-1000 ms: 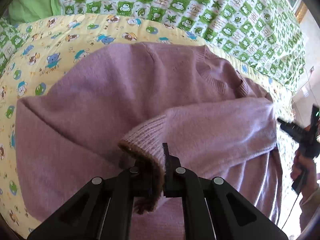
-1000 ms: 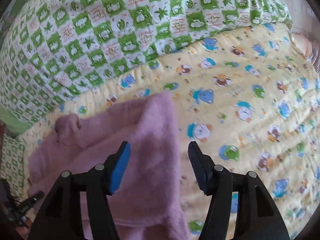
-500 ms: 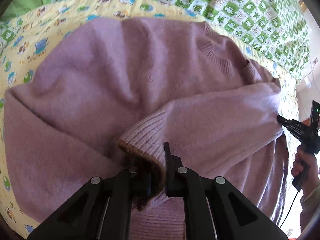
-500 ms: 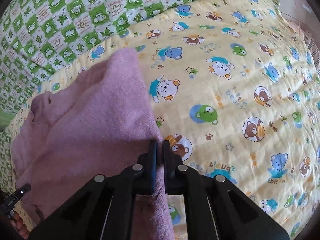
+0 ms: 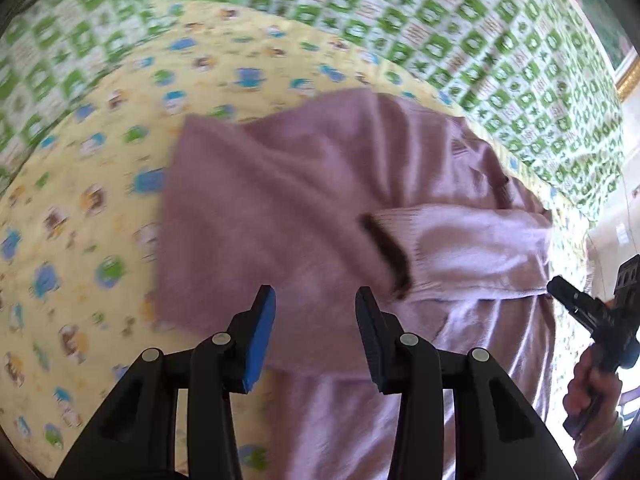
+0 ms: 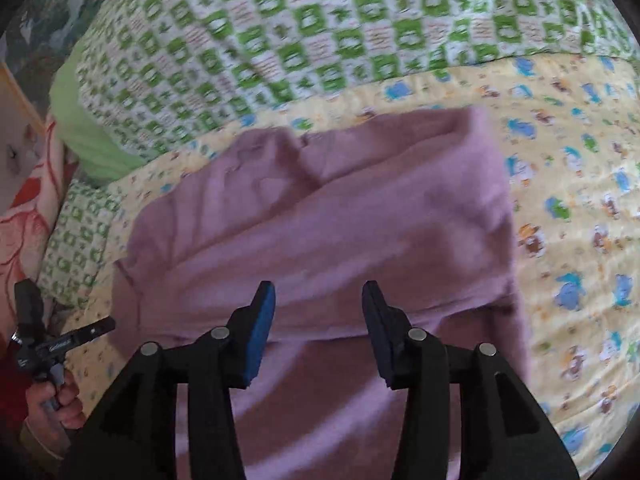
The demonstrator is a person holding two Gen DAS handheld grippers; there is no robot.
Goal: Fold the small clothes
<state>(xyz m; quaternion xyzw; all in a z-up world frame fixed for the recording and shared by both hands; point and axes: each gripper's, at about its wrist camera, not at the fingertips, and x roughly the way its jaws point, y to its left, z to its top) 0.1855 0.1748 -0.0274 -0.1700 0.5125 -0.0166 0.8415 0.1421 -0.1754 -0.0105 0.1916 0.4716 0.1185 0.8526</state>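
Note:
A mauve knitted sweater (image 5: 304,208) lies on a yellow cartoon-print quilt (image 5: 80,208). Both sleeves are folded across its body; the ribbed cuff (image 5: 390,256) of one sleeve lies near the middle. My left gripper (image 5: 314,320) is open and empty, just above the sweater's lower part. In the right wrist view the sweater (image 6: 340,220) fills the centre, and my right gripper (image 6: 318,320) is open and empty over it. The right gripper also shows at the right edge of the left wrist view (image 5: 592,316), and the left gripper at the left edge of the right wrist view (image 6: 48,344).
A green-and-white checked blanket (image 5: 460,28) lies behind the quilt, with a plain green pillow (image 6: 84,120) beside it. A red floral cloth (image 6: 24,208) is at the far left of the right wrist view. Both views are motion-blurred.
My left gripper has let go of the sleeve cuff and opened, drawing back. My right gripper, shut on the sweater's edge half a second ago, has opened and pulled back too.

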